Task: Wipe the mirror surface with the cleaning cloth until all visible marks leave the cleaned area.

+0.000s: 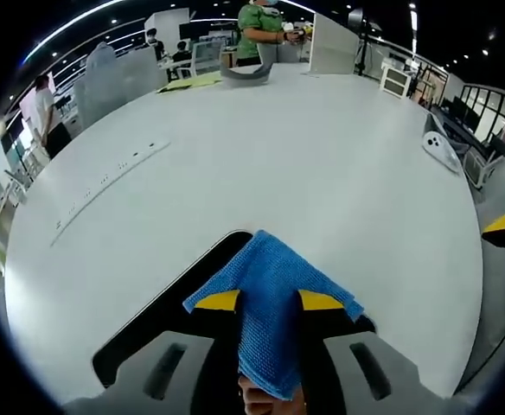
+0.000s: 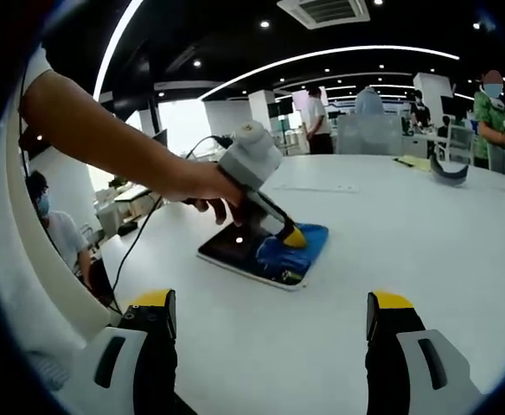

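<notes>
Two tongs are at work. The left tongs (image 1: 268, 300) are closed on the blue cloth (image 1: 265, 303) and press it down on the mirror (image 1: 162, 316). The mirror lies flat on the white tabletop (image 1: 304, 156), near the edge by the person. In the right gripper view you see the mirror (image 2: 235, 246) as a dark flat slab with the cloth (image 2: 291, 246) on its far end, and a hand (image 2: 202, 188) holding the left tongs (image 2: 291, 238) over it.

The right tongs (image 2: 270, 324) are wide open and hold nothing. They hang above the bare tabletop (image 2: 425, 233), well apart from the mirror, which lies straight ahead of them.

The mirror's long side runs from the cloth back toward the person. So I think the left tongs, already on it, should rub the cloth along that line. I cannot tell if any marks are left.
</notes>
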Available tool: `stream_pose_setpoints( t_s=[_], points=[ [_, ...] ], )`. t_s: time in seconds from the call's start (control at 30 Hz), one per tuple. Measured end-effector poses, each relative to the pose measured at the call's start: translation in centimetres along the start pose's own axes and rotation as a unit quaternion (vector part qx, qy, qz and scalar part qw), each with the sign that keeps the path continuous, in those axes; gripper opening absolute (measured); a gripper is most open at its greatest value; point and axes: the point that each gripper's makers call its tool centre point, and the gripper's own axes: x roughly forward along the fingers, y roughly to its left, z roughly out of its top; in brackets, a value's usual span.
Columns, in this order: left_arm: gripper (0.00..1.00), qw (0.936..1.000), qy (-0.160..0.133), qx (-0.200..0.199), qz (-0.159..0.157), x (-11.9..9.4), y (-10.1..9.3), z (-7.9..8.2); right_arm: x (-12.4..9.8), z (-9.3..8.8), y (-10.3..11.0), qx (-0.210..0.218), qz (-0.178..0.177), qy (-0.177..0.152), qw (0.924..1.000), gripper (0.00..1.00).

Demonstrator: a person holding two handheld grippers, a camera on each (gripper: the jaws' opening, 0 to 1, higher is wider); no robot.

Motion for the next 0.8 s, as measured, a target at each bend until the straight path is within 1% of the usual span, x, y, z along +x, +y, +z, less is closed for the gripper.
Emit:
stream_pose_setpoints(
  t_s=[0.5,0.8],
  points=[
    [0.22,1.0000,0.003,-0.001,-0.002,0.4,0.9,0.6,-0.1,-0.3,-0.3,0.007,-0.006,0.002,1.0000,0.91],
    [0.19,0.9999,0.002,-0.013,-0.006,0.5,1.5,0.8,-0.1,-0.3,-0.5,0.009,-0.008,0.003,0.9999,0.91]
  ],
)
